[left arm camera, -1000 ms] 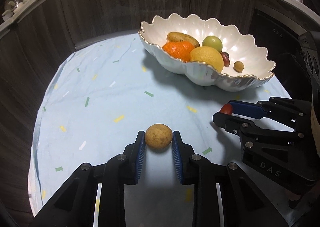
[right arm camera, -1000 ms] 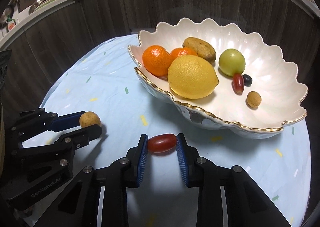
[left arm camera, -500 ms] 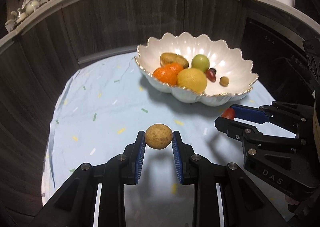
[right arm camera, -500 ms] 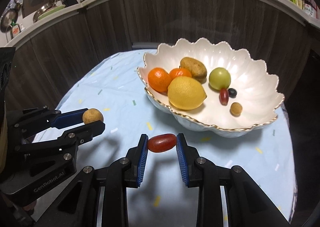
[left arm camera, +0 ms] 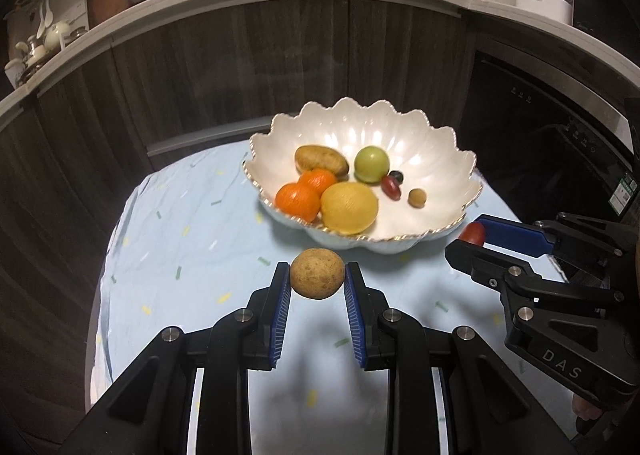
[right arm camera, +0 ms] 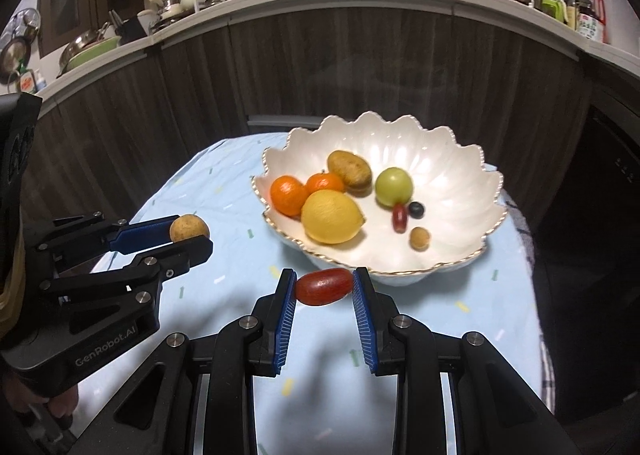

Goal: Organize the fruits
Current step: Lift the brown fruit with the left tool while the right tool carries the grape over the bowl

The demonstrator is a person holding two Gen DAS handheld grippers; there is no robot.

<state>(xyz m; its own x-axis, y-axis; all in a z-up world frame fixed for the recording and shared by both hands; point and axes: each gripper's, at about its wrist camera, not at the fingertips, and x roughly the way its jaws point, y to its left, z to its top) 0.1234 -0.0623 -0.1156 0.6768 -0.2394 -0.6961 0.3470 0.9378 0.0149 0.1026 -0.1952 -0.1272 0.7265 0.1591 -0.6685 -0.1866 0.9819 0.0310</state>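
Observation:
My left gripper [left arm camera: 317, 279] is shut on a round tan fruit [left arm camera: 317, 273] and holds it above the table, in front of the bowl. It also shows in the right wrist view [right arm camera: 189, 228]. My right gripper [right arm camera: 324, 287] is shut on a red oblong fruit [right arm camera: 324, 287], held just short of the bowl's near rim; that fruit shows in the left wrist view [left arm camera: 473, 233]. The white scalloped bowl [left arm camera: 436, 159] holds two oranges, a lemon [left arm camera: 349, 207], a brown kiwi, a green fruit and several small fruits.
The table has a light blue cloth [left arm camera: 180, 223] with small coloured marks. Dark wood cabinets [left arm camera: 240, 67] curve behind it, with a cluttered counter above. A dark appliance [left arm camera: 540, 135] stands at the right.
Both grippers have risen and pulled back with their fruits still held, so the bowl looks smaller and farther, and the counter above has come into view.

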